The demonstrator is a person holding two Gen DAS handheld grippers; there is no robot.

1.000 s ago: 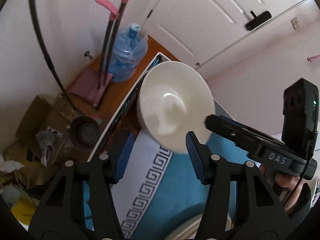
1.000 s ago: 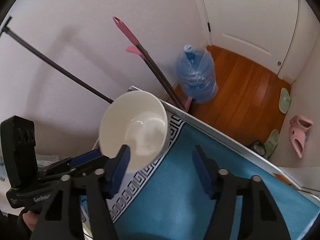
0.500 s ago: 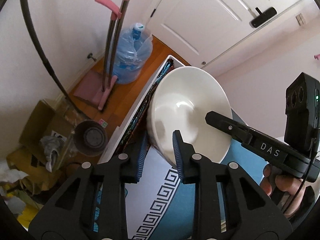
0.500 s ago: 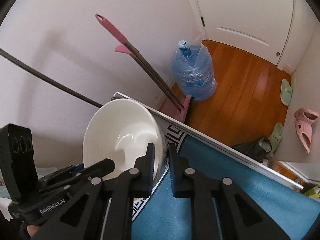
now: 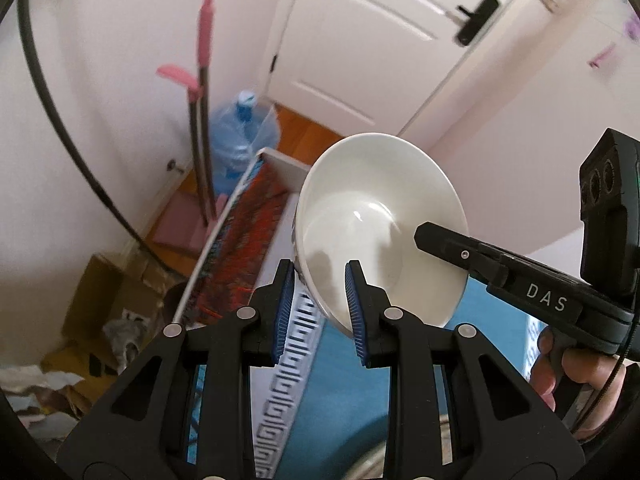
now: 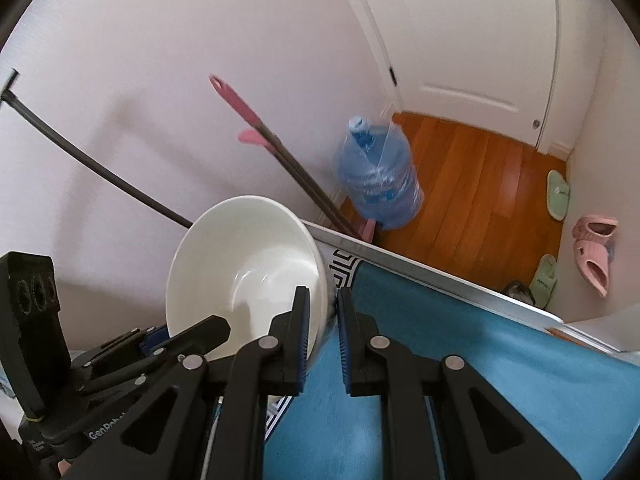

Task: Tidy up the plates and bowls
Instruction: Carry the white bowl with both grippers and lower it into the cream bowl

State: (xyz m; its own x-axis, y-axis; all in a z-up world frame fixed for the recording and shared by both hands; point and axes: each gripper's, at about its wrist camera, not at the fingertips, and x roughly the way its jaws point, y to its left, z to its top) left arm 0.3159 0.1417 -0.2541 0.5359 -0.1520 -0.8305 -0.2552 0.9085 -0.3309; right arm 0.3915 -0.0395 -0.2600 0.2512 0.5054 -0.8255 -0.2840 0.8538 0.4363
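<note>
Glossy white ceramic bowl (image 5: 372, 216) held tilted above the blue cloth-covered table (image 6: 460, 360), its rim clamped on opposite sides by the left gripper (image 5: 318, 308) and right gripper (image 6: 323, 330).

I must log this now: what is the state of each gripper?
Left gripper: shut on the bowl rim.
Right gripper: shut on the bowl's opposite rim.

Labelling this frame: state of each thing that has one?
Deep white ceramic bowl: tilted, gripped at opposite rims, clear of the blue cloth.
Left gripper: shut on the bowl's rim.
Right gripper: shut on the bowl's rim.
White panelled door: closed.
Blue water jug: upright on the floor.
</note>
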